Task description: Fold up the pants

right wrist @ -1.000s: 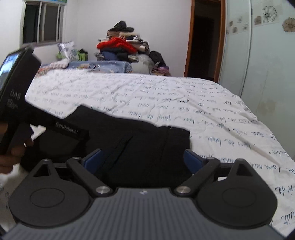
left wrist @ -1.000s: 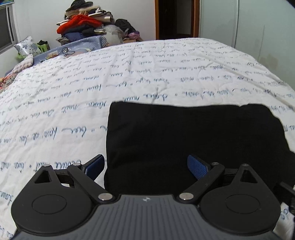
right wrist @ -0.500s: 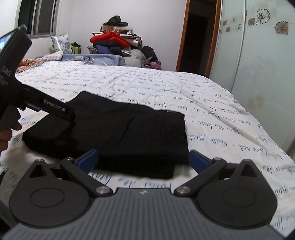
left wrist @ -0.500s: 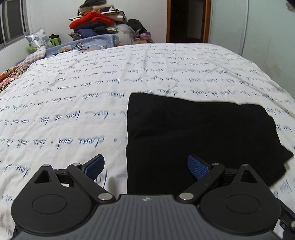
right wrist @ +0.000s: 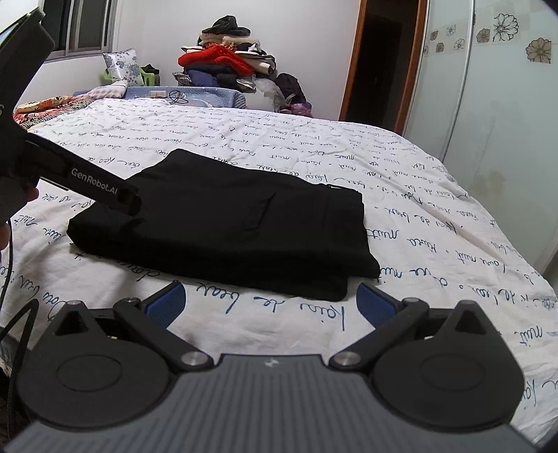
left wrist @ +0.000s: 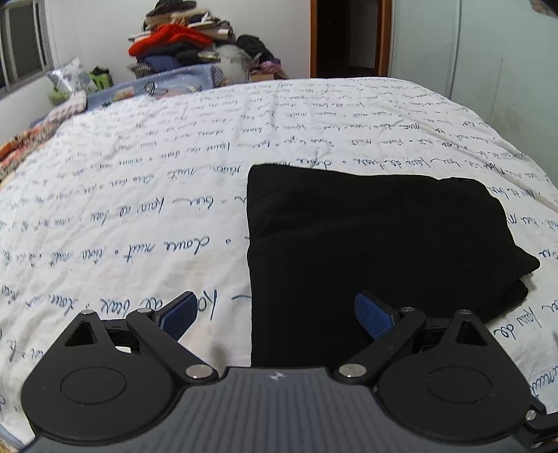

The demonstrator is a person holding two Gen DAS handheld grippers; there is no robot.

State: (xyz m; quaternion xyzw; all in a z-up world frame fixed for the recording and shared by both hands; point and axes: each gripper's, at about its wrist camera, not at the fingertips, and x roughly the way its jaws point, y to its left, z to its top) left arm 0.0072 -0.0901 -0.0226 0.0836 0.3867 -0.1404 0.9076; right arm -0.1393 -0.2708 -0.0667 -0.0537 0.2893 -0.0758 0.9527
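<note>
The black pants (left wrist: 376, 244) lie folded into a flat rectangle on the white quilt with blue handwriting (left wrist: 139, 195). My left gripper (left wrist: 275, 313) hangs open above the pants' near left edge, with nothing between its blue pads (left wrist: 373, 313). In the right wrist view the folded pants (right wrist: 237, 223) lie just ahead, a pocket flap showing on top. My right gripper (right wrist: 268, 306) stands wide open over bare quilt (right wrist: 436, 216) short of the pants' near edge. The left gripper's black body (right wrist: 94, 188) reaches in from the left over the pants' far corner.
A heap of clothes (right wrist: 226, 66) and a blue tub (right wrist: 195, 97) stand past the bed's far end. A dark doorway (right wrist: 380, 62) and a flowered wardrobe door (right wrist: 505, 104) are on the right. A window (right wrist: 87, 24) and cushions (right wrist: 118, 66) are far left.
Both grippers have drawn back from the pants; the right one, which sat over the cloth, now has bare quilt below it and stands slightly wider. The pants lie still.
</note>
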